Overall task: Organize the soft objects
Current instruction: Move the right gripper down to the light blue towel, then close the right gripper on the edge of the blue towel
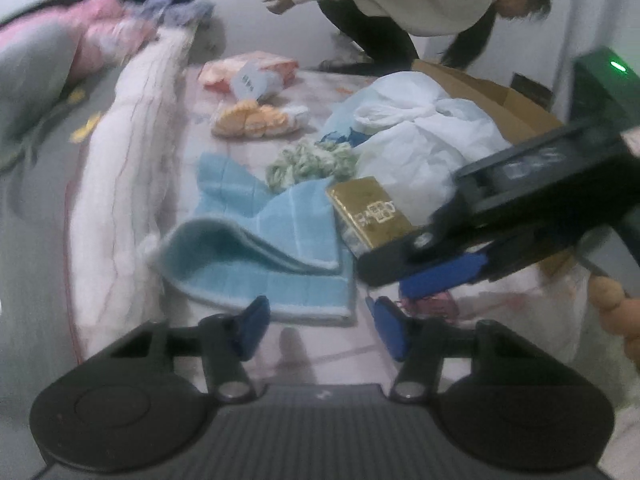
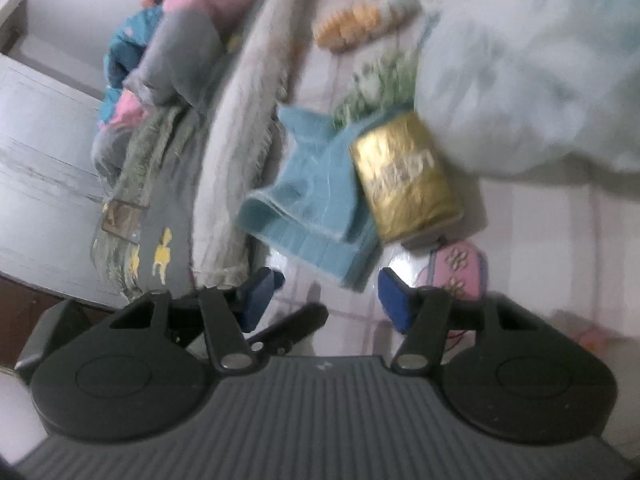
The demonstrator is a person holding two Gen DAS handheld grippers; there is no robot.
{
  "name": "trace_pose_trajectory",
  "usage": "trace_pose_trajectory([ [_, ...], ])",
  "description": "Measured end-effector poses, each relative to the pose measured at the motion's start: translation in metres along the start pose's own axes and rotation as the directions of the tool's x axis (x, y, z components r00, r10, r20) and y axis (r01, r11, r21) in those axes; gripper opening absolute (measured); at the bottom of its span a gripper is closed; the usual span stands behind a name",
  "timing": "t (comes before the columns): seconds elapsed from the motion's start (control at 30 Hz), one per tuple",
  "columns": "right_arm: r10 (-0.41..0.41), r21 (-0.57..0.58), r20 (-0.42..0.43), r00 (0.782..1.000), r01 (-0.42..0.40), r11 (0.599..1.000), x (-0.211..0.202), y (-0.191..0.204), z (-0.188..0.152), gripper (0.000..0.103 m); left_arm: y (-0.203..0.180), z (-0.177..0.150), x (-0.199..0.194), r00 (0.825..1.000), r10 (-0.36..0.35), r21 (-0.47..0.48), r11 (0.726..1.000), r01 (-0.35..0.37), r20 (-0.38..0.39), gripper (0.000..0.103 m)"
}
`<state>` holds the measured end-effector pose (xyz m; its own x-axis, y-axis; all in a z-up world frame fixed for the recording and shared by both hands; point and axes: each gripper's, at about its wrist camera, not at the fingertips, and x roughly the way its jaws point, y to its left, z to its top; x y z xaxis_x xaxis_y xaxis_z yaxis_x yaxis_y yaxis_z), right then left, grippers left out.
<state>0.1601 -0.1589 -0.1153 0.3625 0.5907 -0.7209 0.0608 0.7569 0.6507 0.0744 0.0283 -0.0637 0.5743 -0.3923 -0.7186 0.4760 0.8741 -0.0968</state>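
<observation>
A folded light blue towel [image 1: 264, 248] lies on the bed in front of both grippers; it also shows in the right wrist view [image 2: 316, 216]. A gold packet [image 1: 370, 210] rests on its right edge, seen too in the right wrist view [image 2: 404, 180]. A green-and-white knitted piece [image 1: 310, 162] lies behind the towel. My left gripper [image 1: 318, 326] is open and empty just short of the towel's near edge. My right gripper [image 2: 332, 296] is open and empty above the towel's corner; it enters the left wrist view from the right [image 1: 460, 252].
A white plastic bag [image 1: 424, 140] and a cardboard box [image 1: 492, 100] sit at right. Orange bagged items [image 1: 256, 118] lie further back. A rolled pale quilt [image 1: 132, 168] runs along the left. A pink pouch [image 2: 456, 272] lies near the right gripper. A person [image 1: 412, 0] bends at the far side.
</observation>
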Motion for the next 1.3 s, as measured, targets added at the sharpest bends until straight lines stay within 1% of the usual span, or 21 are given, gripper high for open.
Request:
trace_pose_trajectory([
  [0.03, -0.002, 0.019, -0.006, 1.0, 0.002, 1.0, 0.005, -0.003, 0.0, 0.051, -0.002, 0.0, 0.002, 1.0, 0.01, 0.032, 0.999, -0.01, 0.004, 0.058],
  [0.1, 0.0, 0.066, -0.023, 1.0, 0.002, 0.998, 0.015, -0.01, 0.001, 0.044, -0.005, 0.0, 0.009, 1.0, 0.026, 0.079, 0.997, -0.026, 0.001, 0.058],
  [0.13, -0.001, 0.081, -0.03, 1.0, 0.003, 0.997, 0.02, -0.012, 0.002, 0.042, -0.006, 0.0, 0.013, 1.0, 0.028, 0.093, 0.995, -0.027, -0.007, 0.054],
  [0.17, -0.001, 0.094, -0.04, 0.999, 0.005, 0.996, 0.024, -0.014, 0.002, 0.037, -0.006, 0.0, 0.017, 1.0, 0.025, 0.1, 0.995, -0.023, -0.018, 0.053],
  [0.2, 0.008, 0.109, -0.043, 0.999, -0.003, 0.994, 0.028, -0.016, 0.001, 0.031, -0.005, -0.001, 0.02, 0.999, 0.02, 0.098, 0.995, -0.018, -0.028, 0.048],
  [0.23, 0.013, 0.118, -0.045, 0.999, -0.007, 0.993, 0.031, -0.017, 0.002, 0.029, -0.005, -0.001, 0.023, 0.999, 0.021, 0.093, 0.996, -0.017, -0.036, 0.044],
  [0.3, 0.015, 0.127, -0.043, 0.999, -0.01, 0.992, 0.034, -0.018, 0.003, 0.028, -0.002, -0.002, 0.025, 0.999, 0.019, 0.087, 0.996, -0.017, -0.028, 0.042],
  [0.37, 0.018, 0.131, -0.043, 0.999, -0.012, 0.991, 0.037, -0.017, 0.005, 0.028, -0.001, -0.002, 0.025, 1.0, 0.003, 0.072, 0.997, -0.001, -0.025, 0.035],
  [0.43, 0.023, 0.137, -0.046, 0.999, -0.016, 0.99, 0.038, -0.015, 0.007, 0.029, 0.001, -0.003, 0.023, 1.0, -0.017, 0.057, 0.998, 0.019, -0.024, 0.016],
  [0.5, 0.027, 0.143, -0.05, 0.998, -0.02, 0.99, 0.039, -0.014, 0.008, 0.031, 0.002, -0.004, 0.021, 0.999, -0.028, 0.042, 0.999, 0.029, -0.029, 0.009],
  [0.57, 0.024, 0.142, -0.055, 0.998, -0.016, 0.99, 0.039, -0.012, 0.009, 0.031, 0.008, -0.005, 0.018, 0.998, -0.045, -0.002, 0.999, 0.045, -0.037, 0.007],
  [0.67, 0.021, 0.145, -0.06, 0.998, -0.012, 0.989, 0.041, -0.01, 0.01, 0.031, 0.02, -0.007, 0.011, 0.995, -0.09, -0.087, 0.993, 0.086, -0.045, 0.006],
  [0.8, 0.017, 0.158, -0.053, 0.998, -0.009, 0.987, 0.042, -0.011, 0.01, 0.031, 0.029, -0.009, 0.0, 0.99, -0.135, -0.146, 0.981, 0.127, -0.046, 0.006],
  [0.87, 0.018, 0.159, -0.05, 0.999, -0.01, 0.987, 0.04, -0.012, 0.008, 0.031, 0.033, -0.01, -0.007, 0.982, -0.186, -0.186, 0.967, 0.175, -0.041, 0.006],
  [0.97, 0.024, 0.15, -0.048, 0.999, -0.017, 0.989, 0.04, -0.012, 0.005, 0.031, 0.035, -0.011, -0.014, 0.965, -0.26, -0.237, 0.94, 0.247, -0.025, 0.006],
  [1.03, 0.03, 0.145, -0.047, 0.998, -0.023, 0.989, 0.04, -0.011, 0.002, 0.031, 0.033, -0.011, -0.016, 0.961, -0.277, -0.243, 0.933, 0.264, -0.019, 0.006],
  [1.13, 0.029, 0.121, -0.023, 0.999, -0.026, 0.992, 0.034, -0.008, 0.001, 0.021, 0.029, -0.012, -0.019, 0.961, -0.275, -0.219, 0.939, 0.266, -0.012, 0.008],
  [1.2, 0.022, 0.081, 0.003, 1.0, -0.022, 0.996, 0.027, -0.002, 0.003, 0.013, 0.029, -0.01, -0.022, 0.956, -0.292, -0.214, 0.935, 0.284, -0.006, 0.01],
  [1.3, 0.004, 0.021, 0.045, 0.999, -0.005, 1.0, 0.016, 0.006, 0.006, 0.01, 0.032, -0.007, -0.03, 0.952, -0.306, -0.207, 0.93, 0.303, 0.014, 0.013],
])
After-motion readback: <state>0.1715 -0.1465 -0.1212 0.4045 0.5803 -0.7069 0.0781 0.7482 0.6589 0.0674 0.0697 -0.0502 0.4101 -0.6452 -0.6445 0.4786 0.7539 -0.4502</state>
